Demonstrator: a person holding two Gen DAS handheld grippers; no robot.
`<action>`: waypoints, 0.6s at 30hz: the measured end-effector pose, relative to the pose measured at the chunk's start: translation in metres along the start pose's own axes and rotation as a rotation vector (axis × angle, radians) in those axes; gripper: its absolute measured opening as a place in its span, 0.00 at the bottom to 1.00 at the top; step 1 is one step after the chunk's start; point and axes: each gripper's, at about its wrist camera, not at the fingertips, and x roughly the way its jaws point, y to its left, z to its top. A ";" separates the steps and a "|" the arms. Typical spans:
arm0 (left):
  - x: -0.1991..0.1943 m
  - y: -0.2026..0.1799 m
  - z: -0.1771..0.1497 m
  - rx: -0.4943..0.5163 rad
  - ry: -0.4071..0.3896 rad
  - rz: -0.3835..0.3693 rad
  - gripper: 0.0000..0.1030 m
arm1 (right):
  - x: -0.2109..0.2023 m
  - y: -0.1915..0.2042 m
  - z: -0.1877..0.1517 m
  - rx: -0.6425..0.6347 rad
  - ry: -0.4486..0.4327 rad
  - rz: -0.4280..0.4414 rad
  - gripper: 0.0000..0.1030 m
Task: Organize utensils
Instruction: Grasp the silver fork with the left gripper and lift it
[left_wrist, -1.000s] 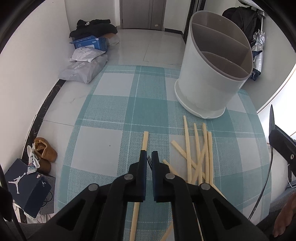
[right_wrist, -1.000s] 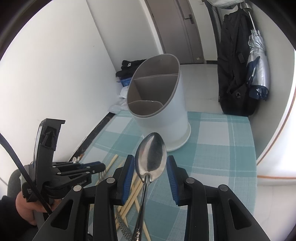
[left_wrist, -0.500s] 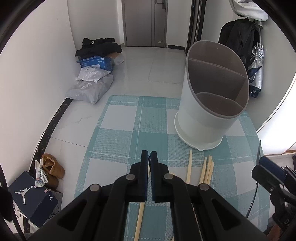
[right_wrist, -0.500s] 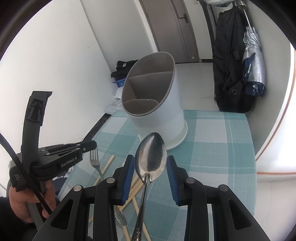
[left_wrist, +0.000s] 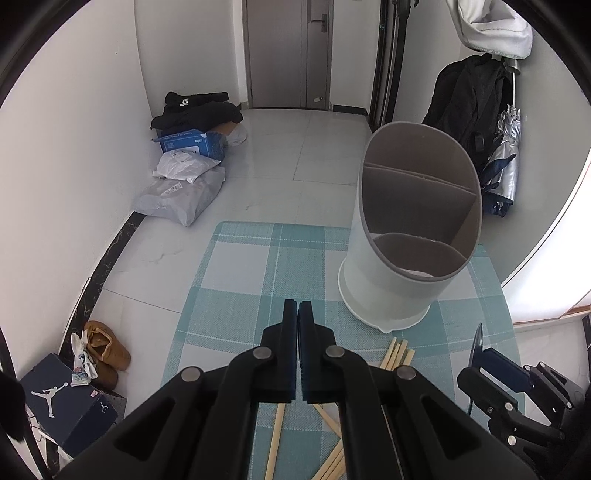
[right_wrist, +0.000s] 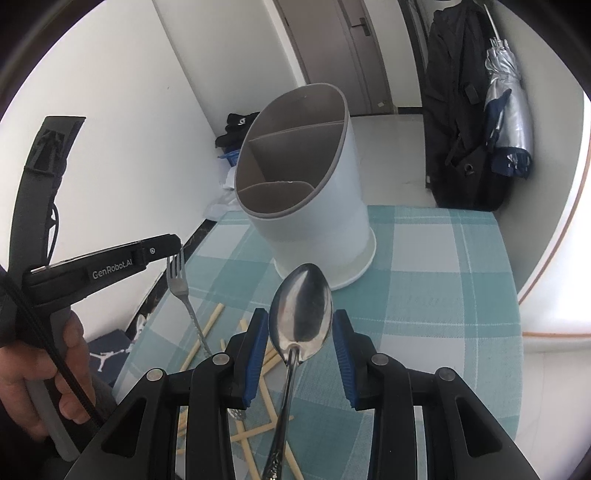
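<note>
The left hand-held gripper (right_wrist: 177, 253), left of frame, is clenching a fork (right_wrist: 180, 280) by its tines; the right hand-held gripper (right_wrist: 300, 332) is gripping a spoon (right_wrist: 300, 317) at the bowl. Both look stiff, light and slippery, so the handles may be swinging. The holder (right_wrist: 314, 206) is standing behind.

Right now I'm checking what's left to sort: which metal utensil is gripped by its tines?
The fork, pinched at its tines by the left tongs, handle hanging down. The spoon sits bowl-up between the right tongs.

Home entryway: door (left_wrist: 288, 51), shoes (left_wrist: 107, 354), hanging coat (left_wrist: 469, 110), umbrella (left_wrist: 508, 162).
</note>
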 end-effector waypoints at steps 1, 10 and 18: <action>-0.002 -0.001 0.001 -0.001 -0.004 -0.007 0.00 | 0.000 0.000 0.000 0.001 -0.003 -0.002 0.33; -0.027 -0.009 0.007 0.024 -0.064 -0.079 0.00 | -0.014 0.003 0.003 0.000 -0.096 -0.006 0.33; -0.045 -0.020 0.009 0.111 -0.106 -0.101 0.00 | -0.037 0.013 0.002 -0.035 -0.180 -0.026 0.33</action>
